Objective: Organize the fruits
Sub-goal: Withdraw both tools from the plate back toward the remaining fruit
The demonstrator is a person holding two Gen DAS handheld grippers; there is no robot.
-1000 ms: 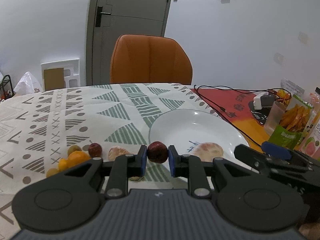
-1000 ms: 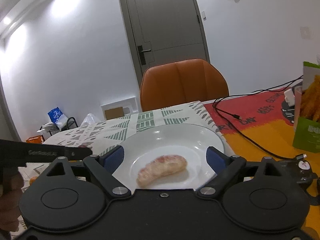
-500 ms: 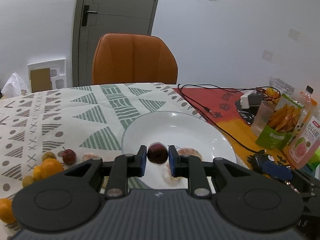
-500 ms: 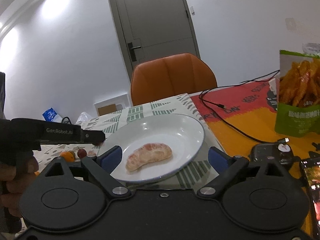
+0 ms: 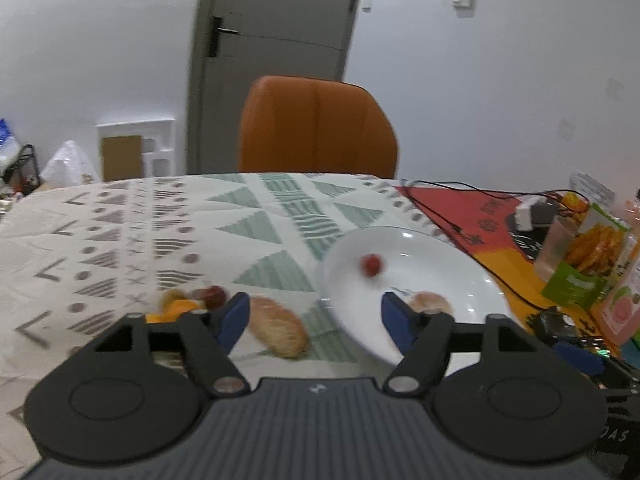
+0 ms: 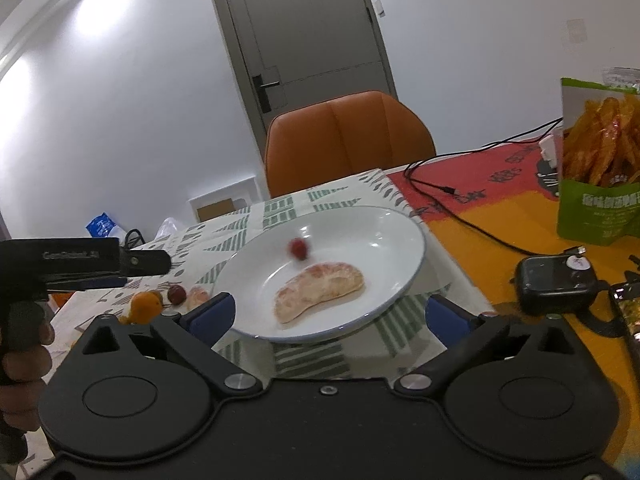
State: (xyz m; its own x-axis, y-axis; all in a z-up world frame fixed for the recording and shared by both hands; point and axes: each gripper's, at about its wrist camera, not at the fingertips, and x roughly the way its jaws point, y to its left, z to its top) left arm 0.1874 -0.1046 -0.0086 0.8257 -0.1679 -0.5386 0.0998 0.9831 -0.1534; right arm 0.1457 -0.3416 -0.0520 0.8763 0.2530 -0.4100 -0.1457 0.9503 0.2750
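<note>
The left tool (image 5: 315, 316) stood wide apart with nothing between its blue pads (image 5: 230, 318), low over the desk (image 5: 120, 220) by the near left rim of the plate (image 5: 440, 256). A small red fruit (image 5: 372, 265), blurred, lay inside the plate toward its far left side. A peeled segment (image 5: 431, 303) lay in the plate nearer the camera, partly behind the right pad. On the cloth just left of the plate lay another peeled segment (image 5: 280, 330), between the two pads in this view. Farther left sat a dark red fruit (image 5: 214, 294) and an orange (image 5: 176, 306), close together.

The right tool (image 6: 326, 314) was also spread wide and held nothing, near the front rim of the plate (image 6: 400, 232). From there the red fruit (image 6: 298, 248) showed just beyond the segment (image 6: 320, 290). The left tool's black body (image 6: 80, 264) reached in from the left, gripped by a hand (image 6: 20, 360). A snack bag (image 6: 600, 160) and a cable (image 6: 460, 216) lay on the desk's right side.
</note>
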